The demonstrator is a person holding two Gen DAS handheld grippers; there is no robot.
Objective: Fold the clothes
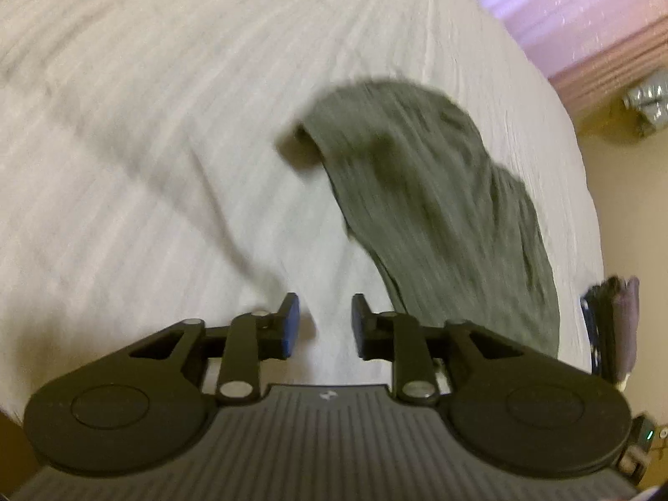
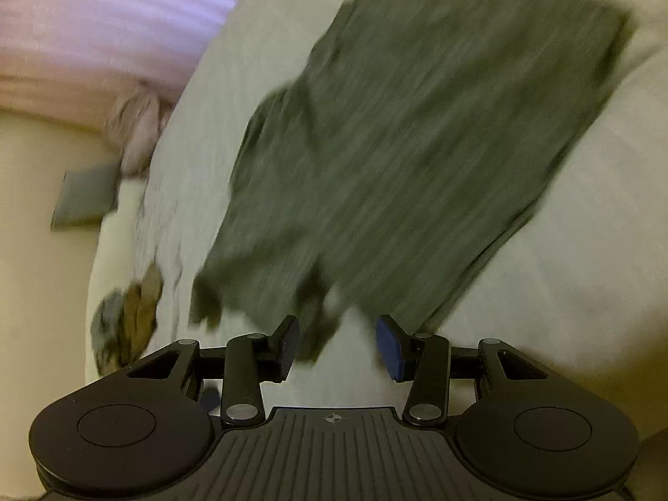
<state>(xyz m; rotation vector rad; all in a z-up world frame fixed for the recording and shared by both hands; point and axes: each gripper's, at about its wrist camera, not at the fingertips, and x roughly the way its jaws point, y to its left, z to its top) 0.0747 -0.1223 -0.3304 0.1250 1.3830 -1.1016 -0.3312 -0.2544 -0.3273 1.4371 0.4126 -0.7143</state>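
An olive-green garment (image 1: 438,204) lies spread on a white bed cover (image 1: 146,146), blurred by motion. In the left wrist view it sits ahead and to the right of my left gripper (image 1: 325,320), whose jaws stand apart with only bed cover between them. In the right wrist view the same green garment (image 2: 417,146) fills the middle, folded over with a ragged near edge. My right gripper (image 2: 337,344) hovers just short of that edge, jaws apart; a flap of cloth shows in the gap but the pads do not press on it.
Pink curtains (image 1: 584,12) hang beyond the bed. A dark bundle (image 1: 613,325) shows at the bed's right edge. In the right wrist view a grey cushion (image 2: 83,200), a pink pillow (image 2: 137,133) and a brownish heap of cloth (image 2: 129,321) lie by the bed's left side.
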